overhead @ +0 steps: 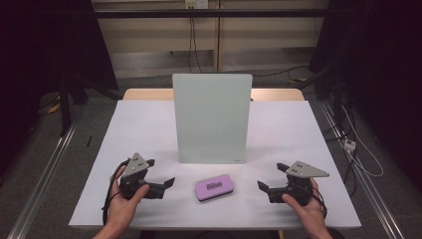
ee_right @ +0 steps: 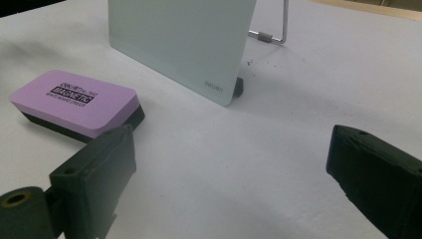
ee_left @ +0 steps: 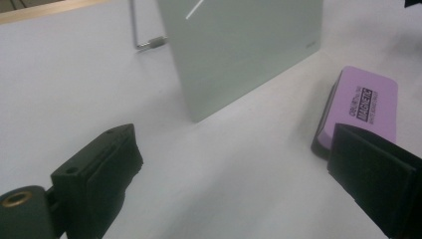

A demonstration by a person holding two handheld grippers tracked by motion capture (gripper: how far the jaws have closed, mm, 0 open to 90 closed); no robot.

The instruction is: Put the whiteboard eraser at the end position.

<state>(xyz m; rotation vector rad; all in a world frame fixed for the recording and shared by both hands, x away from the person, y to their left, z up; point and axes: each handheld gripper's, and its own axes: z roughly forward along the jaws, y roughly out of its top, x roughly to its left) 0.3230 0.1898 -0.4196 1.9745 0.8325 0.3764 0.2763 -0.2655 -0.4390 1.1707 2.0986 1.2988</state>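
The purple eraser (overhead: 214,187) lay flat on the table (overhead: 129,129), just in front of the upright white board (overhead: 212,118) and between the two grippers. The left gripper (overhead: 166,183) and the right gripper (overhead: 263,186) both had their jaws apart and empty, each aimed inward at the eraser without touching it. The board face appeared clean, so judging by this, wiping was finished or not yet started.

one eraser (overhead: 214,187), one whiteboard (overhead: 211,119), two tools
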